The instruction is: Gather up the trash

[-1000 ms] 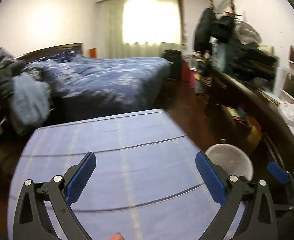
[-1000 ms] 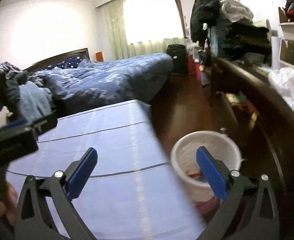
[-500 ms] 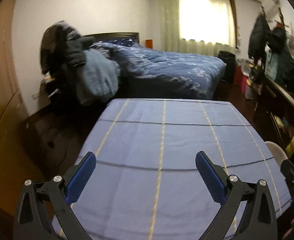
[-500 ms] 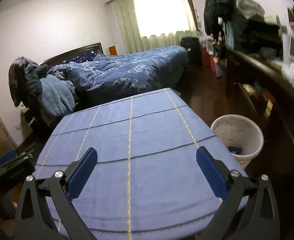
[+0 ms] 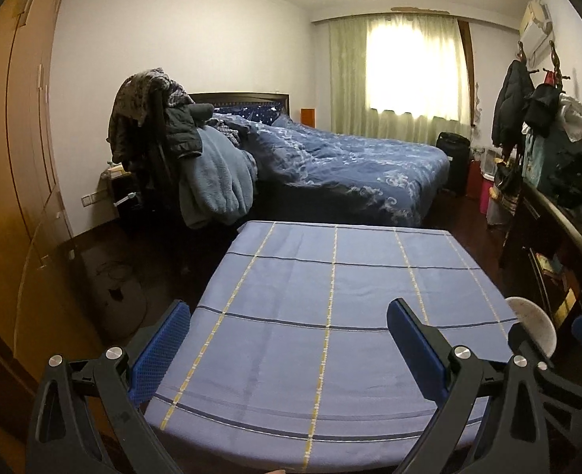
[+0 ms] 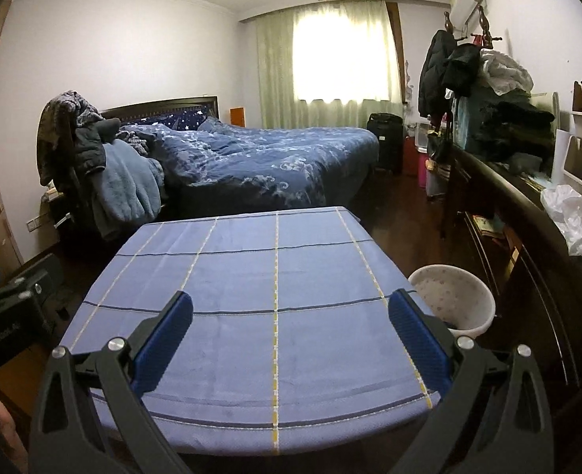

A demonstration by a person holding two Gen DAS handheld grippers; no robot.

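Observation:
A table under a blue checked cloth [image 5: 330, 316] [image 6: 275, 296] fills the foreground of both views, and no trash shows on it. A white perforated waste bin [image 6: 454, 302] [image 5: 533, 326] stands on the floor by the table's right side, with something dark in its bottom. My left gripper [image 5: 287, 339] hangs open over the table's near edge, nothing between its blue pads. My right gripper [image 6: 289, 331] is open too, above the near right part of the cloth, just left of the bin. The left gripper's body [image 6: 10, 316] shows at the left edge of the right wrist view.
A bed with a blue quilt [image 6: 267, 158] lies beyond the table. A chair heaped with clothes [image 5: 180, 158] stands left of it. A dark sideboard [image 6: 528, 237] piled with clothes and white plastic bags [image 6: 575, 225] runs along the right wall. A wooden wardrobe [image 5: 10, 177] lines the left.
Both grippers have swung left and pulled back from the bin side, so the whole table now faces them. Both stay open and hold nothing.

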